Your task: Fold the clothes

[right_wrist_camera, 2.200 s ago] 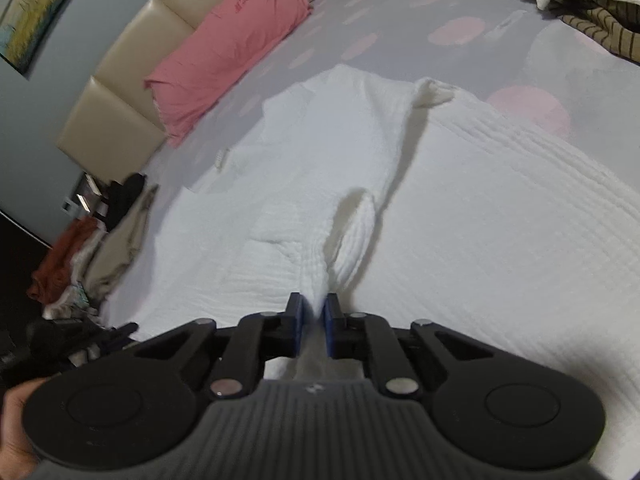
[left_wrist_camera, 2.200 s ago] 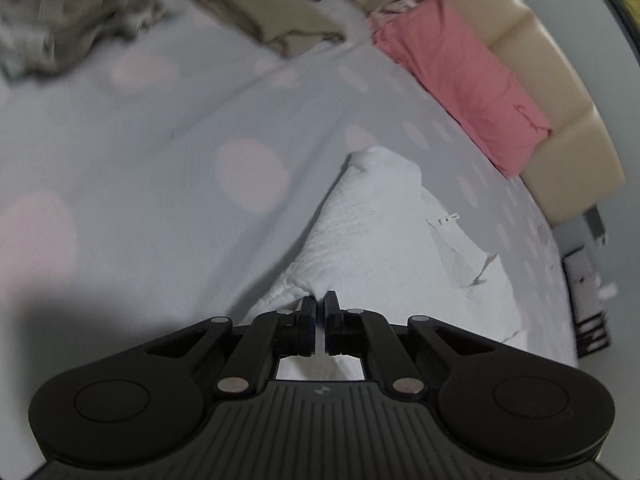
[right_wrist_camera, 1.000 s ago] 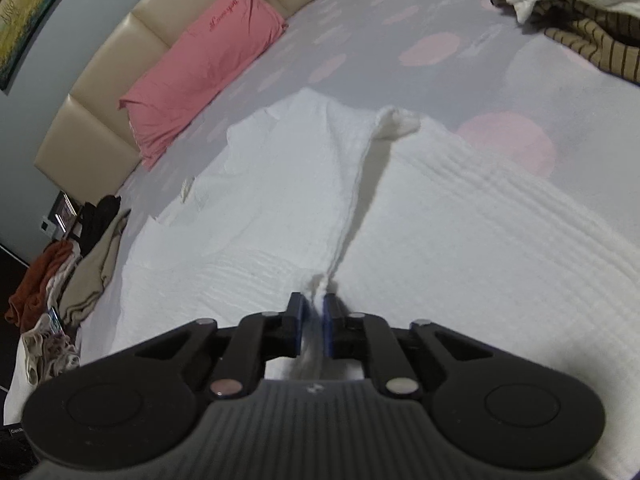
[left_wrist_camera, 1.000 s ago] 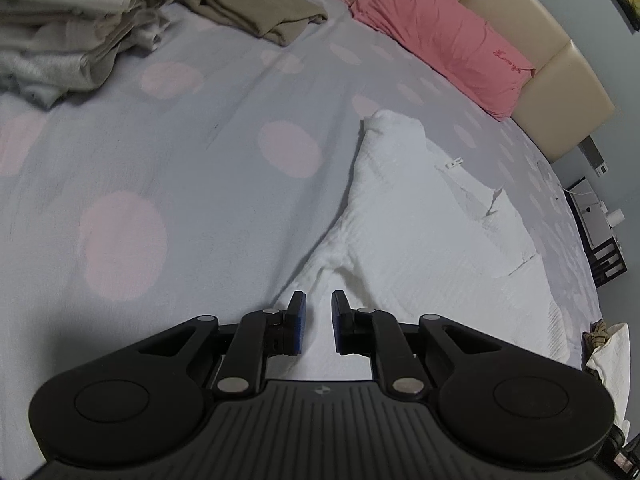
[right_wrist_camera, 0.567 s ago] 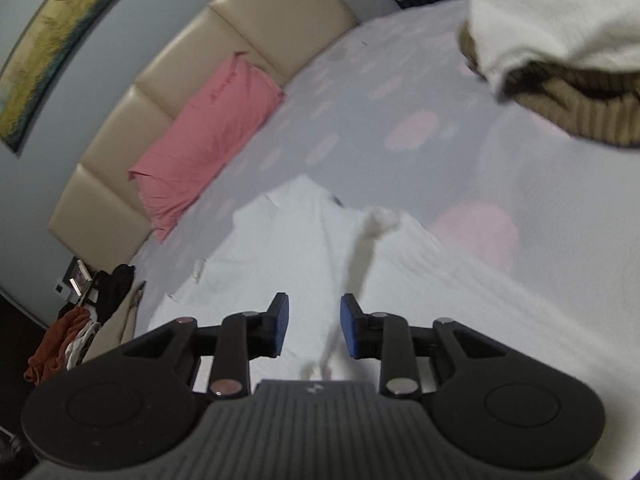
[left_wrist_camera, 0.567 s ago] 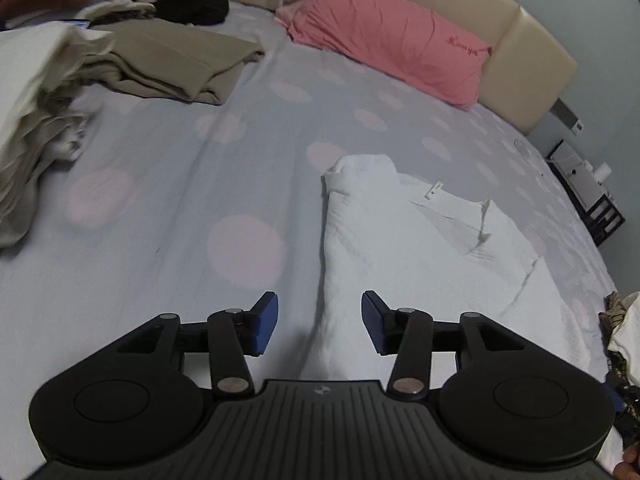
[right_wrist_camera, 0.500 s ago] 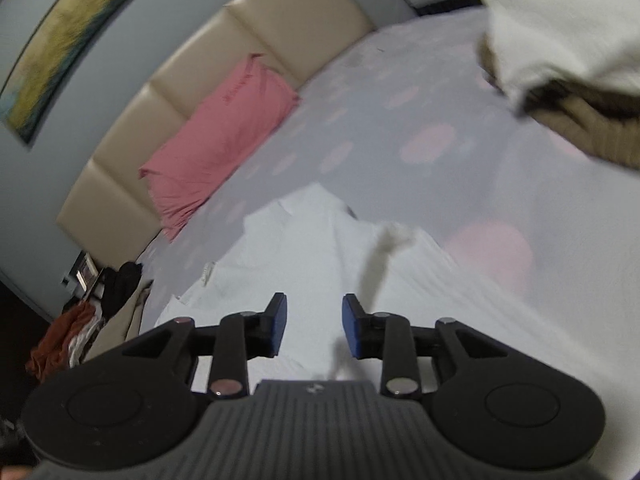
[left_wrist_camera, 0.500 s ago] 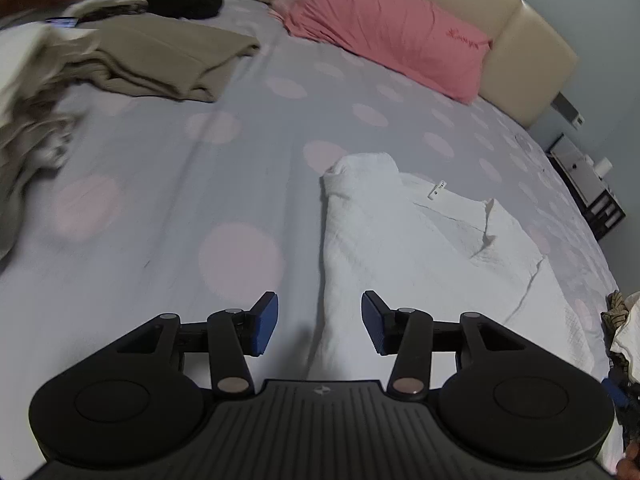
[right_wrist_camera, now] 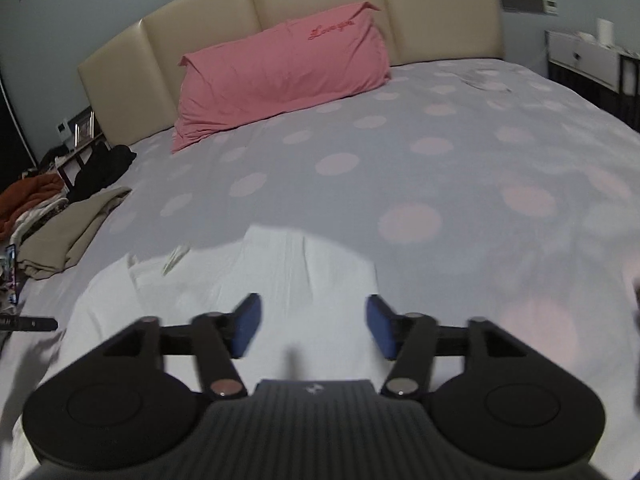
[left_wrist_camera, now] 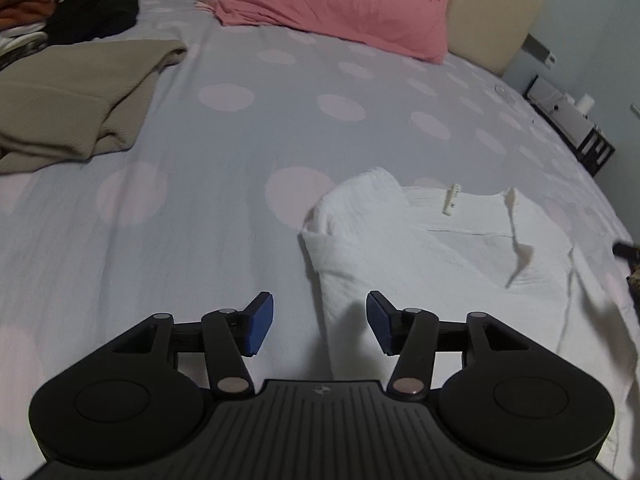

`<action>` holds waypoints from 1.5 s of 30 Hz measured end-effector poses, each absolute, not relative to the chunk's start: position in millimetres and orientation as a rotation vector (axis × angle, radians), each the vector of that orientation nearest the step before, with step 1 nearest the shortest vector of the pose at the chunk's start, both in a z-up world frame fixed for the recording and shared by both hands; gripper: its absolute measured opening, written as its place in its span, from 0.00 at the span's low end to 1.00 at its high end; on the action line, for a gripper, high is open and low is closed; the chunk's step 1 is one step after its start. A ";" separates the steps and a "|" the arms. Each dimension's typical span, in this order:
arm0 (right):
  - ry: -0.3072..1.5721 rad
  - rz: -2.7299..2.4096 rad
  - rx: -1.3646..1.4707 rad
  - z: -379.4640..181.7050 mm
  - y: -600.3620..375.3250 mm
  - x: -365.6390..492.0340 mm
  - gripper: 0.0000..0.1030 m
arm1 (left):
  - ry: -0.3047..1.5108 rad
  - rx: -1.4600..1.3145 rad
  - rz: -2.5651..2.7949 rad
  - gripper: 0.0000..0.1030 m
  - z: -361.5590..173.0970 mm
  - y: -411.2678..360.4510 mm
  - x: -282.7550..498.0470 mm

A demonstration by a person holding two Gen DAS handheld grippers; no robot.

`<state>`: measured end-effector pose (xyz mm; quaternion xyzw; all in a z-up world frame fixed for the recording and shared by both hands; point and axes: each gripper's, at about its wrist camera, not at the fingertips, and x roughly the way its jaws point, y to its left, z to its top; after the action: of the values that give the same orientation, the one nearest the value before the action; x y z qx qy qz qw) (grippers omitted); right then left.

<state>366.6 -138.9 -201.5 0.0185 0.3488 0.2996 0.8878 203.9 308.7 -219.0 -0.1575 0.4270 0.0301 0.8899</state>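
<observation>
A white textured garment (left_wrist_camera: 440, 256) lies partly folded on the grey bedspread with pink dots (left_wrist_camera: 224, 184). Its left side is folded in, and a small label (left_wrist_camera: 452, 198) shows near the collar. My left gripper (left_wrist_camera: 320, 324) is open and empty, held above the garment's left folded edge. The garment also shows in the right wrist view (right_wrist_camera: 248, 280), blurred. My right gripper (right_wrist_camera: 312, 328) is open and empty, held above the garment's right part.
A pink pillow (right_wrist_camera: 280, 76) leans on the cream headboard (right_wrist_camera: 320, 12). A folded beige garment (left_wrist_camera: 68, 104) and dark and orange clothes (left_wrist_camera: 92, 16) lie at the left. A white bedside unit (left_wrist_camera: 568, 116) stands off the bed's right side.
Both grippers have opened and let go of the white garment. Both have lifted and tilted up toward the headboard. The garment now lies flat with its sides folded in.
</observation>
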 end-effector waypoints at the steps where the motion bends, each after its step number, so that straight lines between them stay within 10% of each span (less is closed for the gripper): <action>1: 0.732 0.633 0.016 -200.8 -131.0 378.8 0.64 | 0.894 -0.324 0.057 0.48 -221.5 311.6 210.1; 25: 0.921 0.818 -0.267 -242.4 -11.2 486.3 0.67 | 0.984 -0.335 -0.059 0.47 -235.0 324.2 289.7; 32: 0.929 0.812 -0.299 -241.0 -12.5 489.6 0.12 | 1.014 -0.303 -0.069 0.10 -232.2 313.5 295.5; 45: 0.869 0.865 -0.263 -203.2 -43.8 474.5 0.07 | 0.951 -0.310 -0.101 0.06 -200.1 312.5 274.5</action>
<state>474.5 -43.8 -203.2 -0.1230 0.4067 0.4047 0.8097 274.5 312.5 -200.1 -0.1487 0.4558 -0.0485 0.8762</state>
